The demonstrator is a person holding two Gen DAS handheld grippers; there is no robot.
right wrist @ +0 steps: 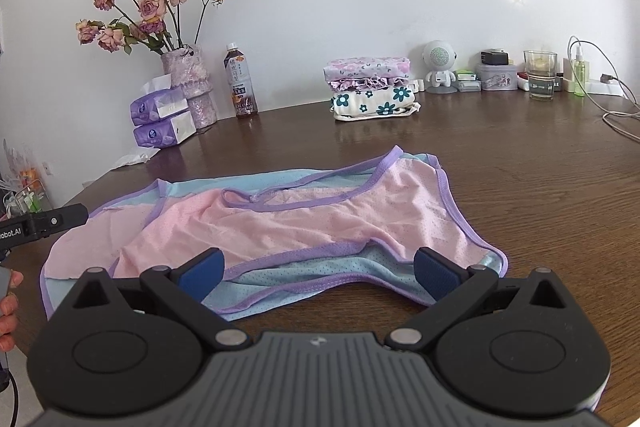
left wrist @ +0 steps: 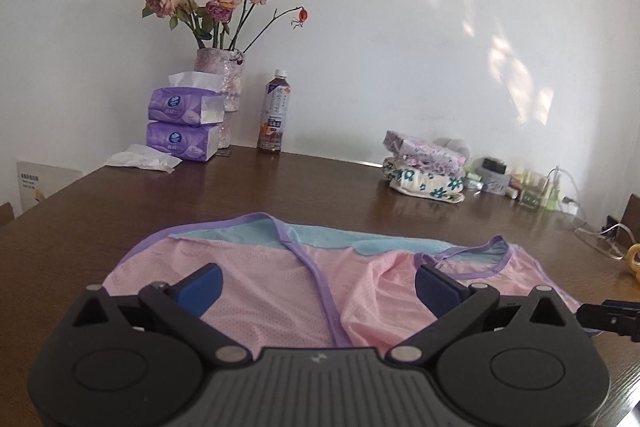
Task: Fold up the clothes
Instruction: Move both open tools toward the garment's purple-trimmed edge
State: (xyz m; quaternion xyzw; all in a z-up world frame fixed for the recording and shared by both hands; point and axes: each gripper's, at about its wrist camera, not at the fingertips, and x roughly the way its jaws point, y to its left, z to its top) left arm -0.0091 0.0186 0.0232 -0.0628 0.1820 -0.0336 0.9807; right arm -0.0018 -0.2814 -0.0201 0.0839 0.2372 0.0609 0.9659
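Right up close, the left gripper is hovering low over the pink mesh garment, its blue pads spread wide with nothing between them. Over on the right-wrist view, the right gripper is doing the same: jaws fully apart, empty, poised above the near hem. The garment is lying spread across the middle of the dark wooden table, pink layer on top, pale blue layer peeking out beneath, purple trim running along the edges, and a thin strap loop sitting loose near the top.

This looks like the setup for the first fold, nothing gripped yet. To do it well, each gripper should be coming down onto a trimmed edge, where the fabric is thicker, and catching both the pink and blue layers together; pinching only the thin mesh risks the layers sliding apart. The wrinkle down the centre wants flattening first, or it will be sealed into the fold. That loose strap could be snagging a pad, so it is worth steering clear. A stack of folded clothes is waiting at the back by the wall, well apart.
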